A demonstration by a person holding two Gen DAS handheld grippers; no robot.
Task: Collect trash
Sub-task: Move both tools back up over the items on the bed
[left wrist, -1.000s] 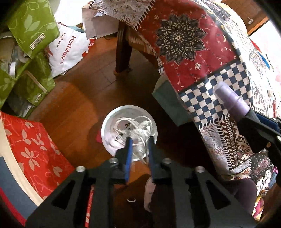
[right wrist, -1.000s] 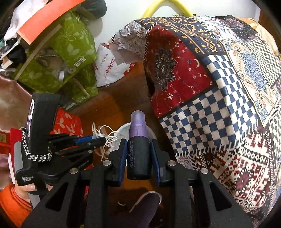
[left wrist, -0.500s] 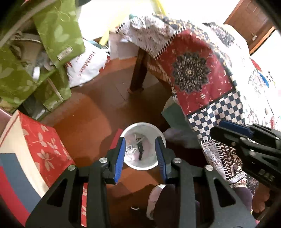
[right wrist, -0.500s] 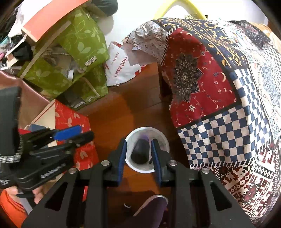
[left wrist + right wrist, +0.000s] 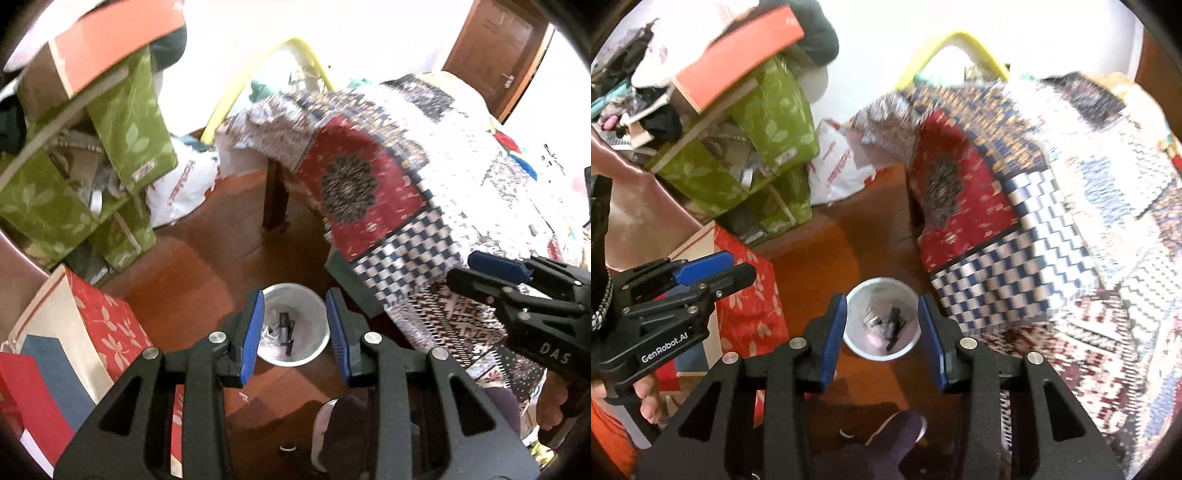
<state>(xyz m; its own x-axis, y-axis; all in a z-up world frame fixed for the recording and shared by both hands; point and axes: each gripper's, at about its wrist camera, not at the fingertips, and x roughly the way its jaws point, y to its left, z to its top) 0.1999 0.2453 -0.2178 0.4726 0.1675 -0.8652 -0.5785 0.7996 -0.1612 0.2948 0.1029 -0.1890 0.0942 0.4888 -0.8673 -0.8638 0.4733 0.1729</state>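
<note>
A white trash bin stands on the wooden floor, straight below both grippers. A dark bottle and a white tangle of cord lie inside it. My left gripper hangs open high over the bin, nothing between its blue pads. In the right wrist view the bin and the bottle show between the jaws of my right gripper. Those jaws are opening with nothing between them. Each gripper also shows in the other's view: the right gripper at the right, the left gripper at the left.
A patchwork cloth drapes over a table to the right of the bin, its leg behind. Green boxes, a red floral box and a white bag crowd the left. A person's shoe is near the bin.
Both grippers let go over the bin: the cord left the left jaws, the purple-capped bottle the right. Both have since risen with wider jaws, so the bin looks smaller.
</note>
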